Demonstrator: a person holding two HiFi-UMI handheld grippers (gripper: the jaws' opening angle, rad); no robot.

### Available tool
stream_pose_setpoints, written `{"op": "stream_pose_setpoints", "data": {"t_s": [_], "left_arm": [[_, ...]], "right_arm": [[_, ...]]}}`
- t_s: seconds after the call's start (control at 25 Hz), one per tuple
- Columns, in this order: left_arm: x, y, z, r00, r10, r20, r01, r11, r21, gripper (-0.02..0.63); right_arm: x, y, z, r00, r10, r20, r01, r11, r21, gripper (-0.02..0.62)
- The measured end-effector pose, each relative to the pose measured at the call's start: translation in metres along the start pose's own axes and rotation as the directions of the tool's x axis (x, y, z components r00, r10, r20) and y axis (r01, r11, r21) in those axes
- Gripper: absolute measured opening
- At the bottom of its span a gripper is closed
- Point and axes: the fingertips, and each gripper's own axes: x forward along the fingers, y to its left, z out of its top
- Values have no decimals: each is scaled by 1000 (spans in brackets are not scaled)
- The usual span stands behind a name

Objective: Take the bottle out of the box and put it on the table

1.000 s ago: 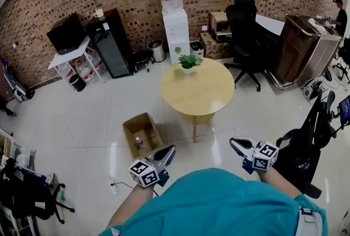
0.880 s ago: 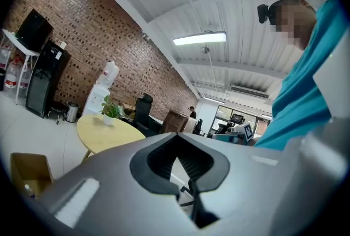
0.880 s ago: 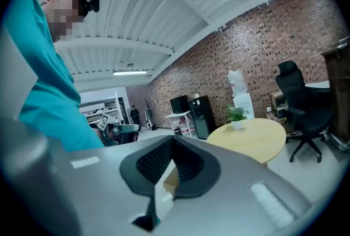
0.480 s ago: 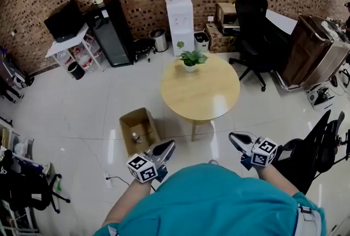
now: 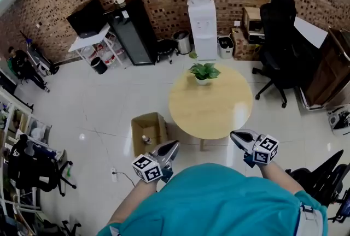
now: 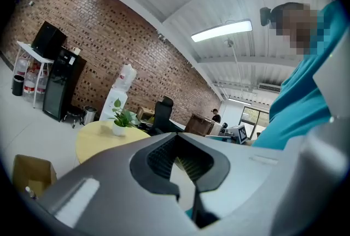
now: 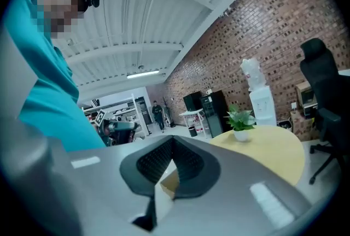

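An open cardboard box (image 5: 149, 132) stands on the white floor left of the round yellow table (image 5: 210, 107). A small clear bottle (image 5: 146, 140) stands upright inside it. My left gripper (image 5: 171, 147) is held level in front of my body, just below and to the right of the box, jaws shut and empty. On the other side, my right gripper (image 5: 238, 137) hovers by the table's near edge, also shut with nothing in it. The left gripper view has the box (image 6: 30, 173) and bottle (image 6: 28, 192) low at the left. In the right gripper view the table (image 7: 270, 147) lies ahead.
A potted plant (image 5: 204, 72) sits on the table's far side. Along the brick wall stand a water dispenser (image 5: 202, 24), a black cabinet (image 5: 134, 35) and a black office chair (image 5: 281, 49). A power strip with its cable (image 5: 115, 175) lies on the floor left of me.
I have walked forward with both grippers held out. The box and table have come nearer and shifted right in the head view. Both grippers stay shut.
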Motion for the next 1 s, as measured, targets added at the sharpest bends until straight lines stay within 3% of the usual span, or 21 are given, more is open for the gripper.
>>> {"op": "stream_pose_setpoints", "data": {"t_s": [0.16,0.28,0.4,0.72,0.84,1.0], "left_arm": [[52,-2,4,999,48,-17,-48,999,0,-2],[112,-6,31,994,104,-14,-104,994,-28,-2],[144,13,61,991,135,-4,-135,990,-42,-2],[12,152,107,997,78,3,-78,997,-20,-2],[-9,188,123,997,80,-3,-80,997,2,-2],[-42,231,130,992,128,19,-128,992,-24,-2]], "right_arm": [[-17,-56,16,999,41,-7,-40,999,27,2],[-41,-108,61,997,78,-27,-76,996,45,2],[-28,-147,97,995,95,-35,-93,994,65,2],[160,-96,94,997,32,-71,-29,998,47,2],[207,-91,102,996,44,-75,-41,998,37,2],[265,-82,97,989,91,-113,-86,995,48,2]]}}
